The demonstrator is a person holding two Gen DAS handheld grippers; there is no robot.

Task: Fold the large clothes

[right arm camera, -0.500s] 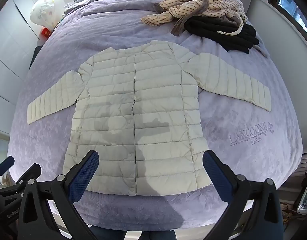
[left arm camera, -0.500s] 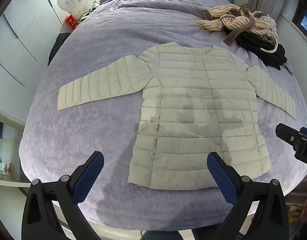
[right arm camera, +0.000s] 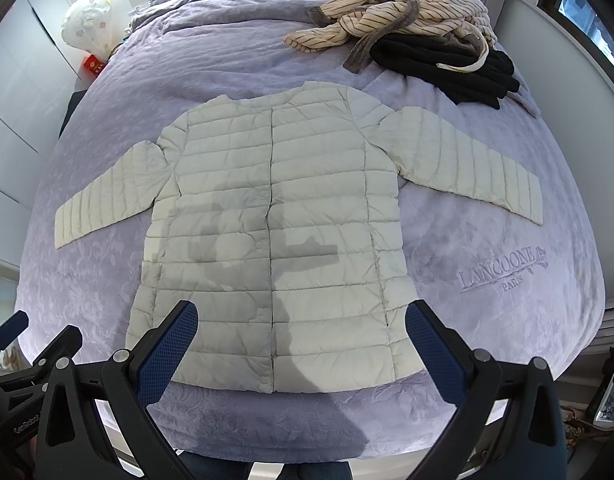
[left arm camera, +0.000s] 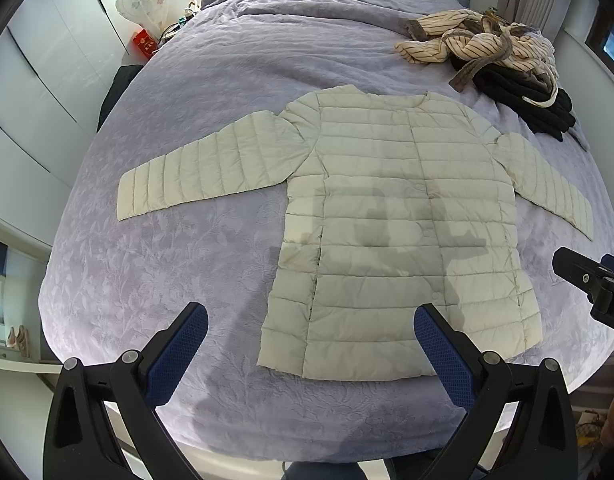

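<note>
Nothing folded yet: the quilted jacket [left arm camera: 395,216] lies flat, sleeves spread left and right, while left gripper [left arm camera: 311,344] and right gripper [right arm camera: 301,340] hover wide open, empty.

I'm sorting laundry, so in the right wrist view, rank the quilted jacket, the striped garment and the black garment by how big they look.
1. quilted jacket, clearly largest.
2. striped garment and black garment: similar, bunched and overlapping, farther away, so unranked.

No displacement detected against the earlier pictures: quilted jacket [left arm camera: 395,236] flat as before on the bedspread [left arm camera: 179,264], both sleeves spread; left gripper [left arm camera: 311,320] and right gripper [right arm camera: 301,316] held unchanged, jaws wide.
</note>
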